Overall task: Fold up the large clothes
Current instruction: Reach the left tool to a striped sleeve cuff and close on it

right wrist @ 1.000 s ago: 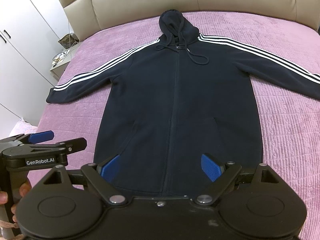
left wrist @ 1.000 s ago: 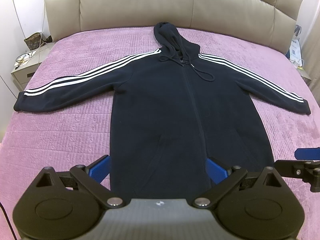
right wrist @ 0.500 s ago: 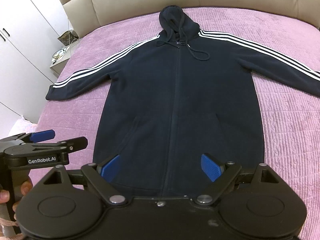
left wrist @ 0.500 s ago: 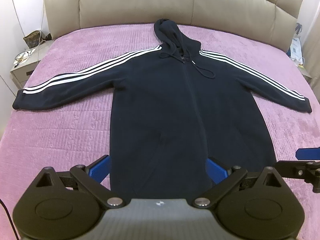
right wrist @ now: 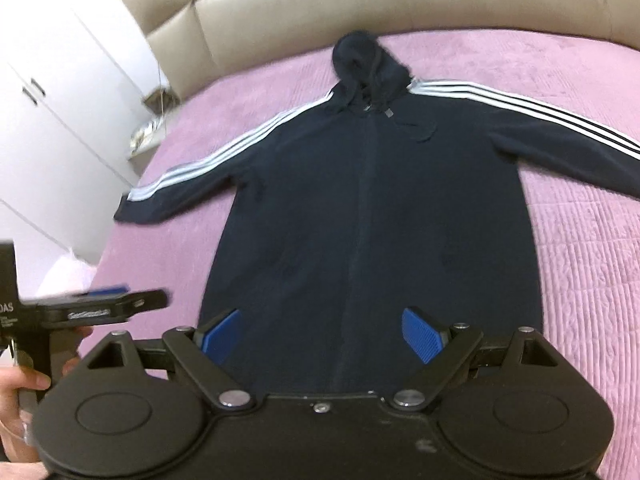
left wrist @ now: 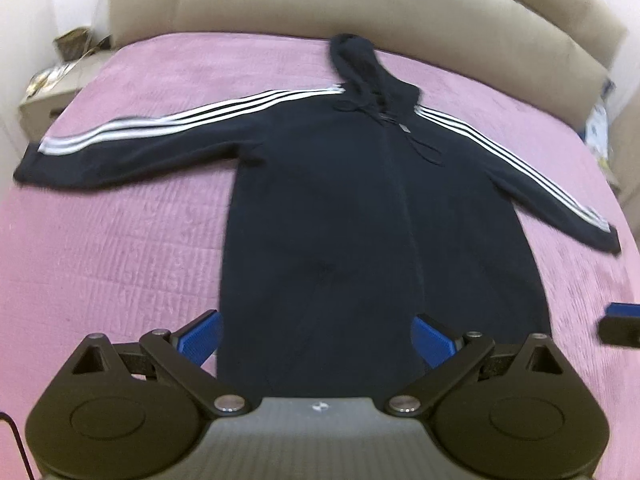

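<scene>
Hoodie (left wrist: 372, 216) lies flat, face up on the purple bed (left wrist: 120, 240), sleeves spread, 0 folds made; left gripper (left wrist: 316, 340) and right gripper (right wrist: 320, 332) hover near its hem, jaws apart, empty

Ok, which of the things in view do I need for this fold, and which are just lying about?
Needed:
- black hoodie, spread flat, sleeves out
- left gripper, open
- right gripper, open
- purple bedspread, the folding surface

Lying about:
- nightstand with its clutter
- headboard
- white wardrobe
</scene>
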`<state>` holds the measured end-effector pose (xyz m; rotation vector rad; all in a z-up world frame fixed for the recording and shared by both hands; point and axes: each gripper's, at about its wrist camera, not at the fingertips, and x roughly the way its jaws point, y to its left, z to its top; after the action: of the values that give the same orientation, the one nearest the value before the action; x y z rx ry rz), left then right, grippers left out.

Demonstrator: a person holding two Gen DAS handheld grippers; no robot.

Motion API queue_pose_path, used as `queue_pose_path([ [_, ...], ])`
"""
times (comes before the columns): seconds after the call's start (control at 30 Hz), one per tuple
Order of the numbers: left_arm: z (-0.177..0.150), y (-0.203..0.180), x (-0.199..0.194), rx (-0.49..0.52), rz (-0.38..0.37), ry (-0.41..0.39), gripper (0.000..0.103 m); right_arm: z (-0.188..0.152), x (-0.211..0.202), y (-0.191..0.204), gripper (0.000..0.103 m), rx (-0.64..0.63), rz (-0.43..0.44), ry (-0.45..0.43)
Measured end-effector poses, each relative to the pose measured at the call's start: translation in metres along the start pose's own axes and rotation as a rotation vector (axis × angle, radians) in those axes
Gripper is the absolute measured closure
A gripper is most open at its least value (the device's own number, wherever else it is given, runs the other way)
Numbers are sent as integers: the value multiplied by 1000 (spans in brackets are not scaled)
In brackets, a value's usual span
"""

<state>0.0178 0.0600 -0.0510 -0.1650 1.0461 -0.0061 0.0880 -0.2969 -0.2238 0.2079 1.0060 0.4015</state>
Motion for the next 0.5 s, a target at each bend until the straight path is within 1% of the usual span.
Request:
queue_pose_path([
  [0.07, -10, 21, 18, -27, 4, 2, 2, -14, 21, -33, 0, 12, -80, 0],
  [0.13, -22, 42, 43, -56, 11, 39, 2, -32, 46, -65, 0, 37, -166, 49],
  [0.2, -38, 61, 71, -84, 0, 83, 8, -52, 66, -94, 0, 59, -233, 78],
  [0.23, -45, 68, 80, -91, -9, 93, 10, -60, 72, -105, 0, 71, -258, 86],
  [0.3, -62, 74, 95, -70, -33, 80, 11, -77, 82, -129, 0, 108, -300, 96],
  [0.33, -68, 73, 101, -52, -31, 90, 11, -85, 84, -138, 0, 128, -313, 98],
  [0.4, -78, 73, 113, -34, -46, 134, 11, -96, 87, -153, 0, 155, -290, 107],
  [0.43, -82, 73, 118, -38, -46, 155, 11, -101, 86, -154, 0, 136, -277, 94],
  [0.5, -89, 75, 127, -45, -49, 195, 11, -111, 85, -149, 0, 54, -272, 62],
])
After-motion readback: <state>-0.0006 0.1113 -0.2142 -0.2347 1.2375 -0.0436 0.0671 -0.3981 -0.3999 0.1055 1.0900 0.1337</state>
